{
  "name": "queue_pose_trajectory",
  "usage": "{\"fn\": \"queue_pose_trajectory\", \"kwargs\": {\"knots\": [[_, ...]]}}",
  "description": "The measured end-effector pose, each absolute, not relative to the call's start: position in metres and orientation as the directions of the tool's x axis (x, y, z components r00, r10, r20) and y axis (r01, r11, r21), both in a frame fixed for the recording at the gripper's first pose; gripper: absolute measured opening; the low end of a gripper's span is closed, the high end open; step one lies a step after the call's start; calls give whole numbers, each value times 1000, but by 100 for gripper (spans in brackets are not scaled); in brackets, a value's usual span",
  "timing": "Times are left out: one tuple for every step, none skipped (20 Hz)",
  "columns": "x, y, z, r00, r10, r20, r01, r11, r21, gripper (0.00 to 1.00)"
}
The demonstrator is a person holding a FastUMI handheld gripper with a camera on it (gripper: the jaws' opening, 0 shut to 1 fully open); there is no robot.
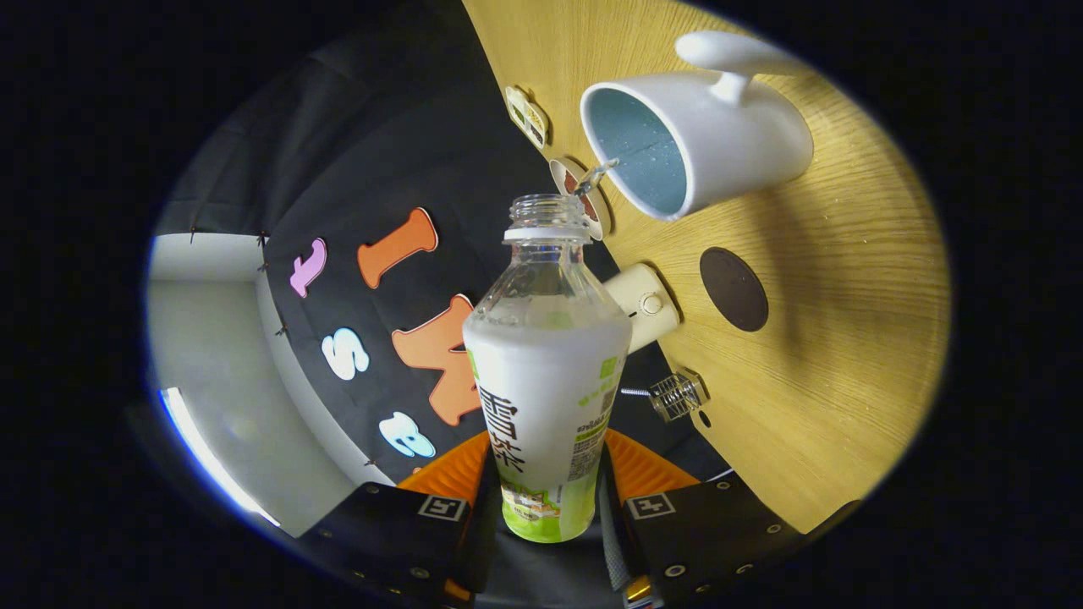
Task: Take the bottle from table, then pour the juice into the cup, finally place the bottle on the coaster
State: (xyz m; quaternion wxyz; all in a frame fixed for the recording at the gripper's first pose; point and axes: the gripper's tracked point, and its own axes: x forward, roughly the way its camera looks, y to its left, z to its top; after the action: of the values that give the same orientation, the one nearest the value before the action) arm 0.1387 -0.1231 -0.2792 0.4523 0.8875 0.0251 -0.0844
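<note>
A clear plastic bottle (546,372) with a white and green label, cap off, sits between my fingers; my gripper (546,499) is shut on the bottle's lower body. The whole view is rolled, so the wooden table (829,355) stands tilted beside the bottle. A white cup (702,135) with a pale blue inside and a handle stands on the table just beyond the bottle's open mouth. A thin stream of liquid runs from the mouth toward the cup's rim. A dark round coaster (733,288) lies on the wood, nearer to me than the cup.
A cream cylindrical device (645,306) with a small knob lies at the table's edge beside the bottle. A small clear ribbed piece (677,394) sits near it. Two small cards (529,117) lie by the cup. The booth's black cloth wall hangs beyond.
</note>
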Motion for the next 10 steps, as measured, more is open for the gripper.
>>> {"fn": "queue_pose_trajectory", "kwargs": {"knots": [[139, -124, -278, 984, -32, -174, 121, -597, 793, 54], [140, -125, -276, 984, -32, -173, 119, -603, 789, 54], [142, -127, -275, 984, -34, -173, 116, -612, 782, 54], [145, -128, -273, 985, -36, -169, 111, -617, 779, 54], [146, -128, -273, 985, -37, -168, 109, -622, 775, 54], [146, -128, -271, 986, -35, -165, 107, -626, 772, 54], [147, -127, -271, 985, -33, -168, 110, -630, 768, 54], [147, -126, -272, 985, -29, -169, 112, -635, 764, 54], [147, -128, -271, 985, -34, -169, 108, -644, 757, 54], [149, -129, -269, 986, -38, -165, 100, -653, 751, 54]]}}
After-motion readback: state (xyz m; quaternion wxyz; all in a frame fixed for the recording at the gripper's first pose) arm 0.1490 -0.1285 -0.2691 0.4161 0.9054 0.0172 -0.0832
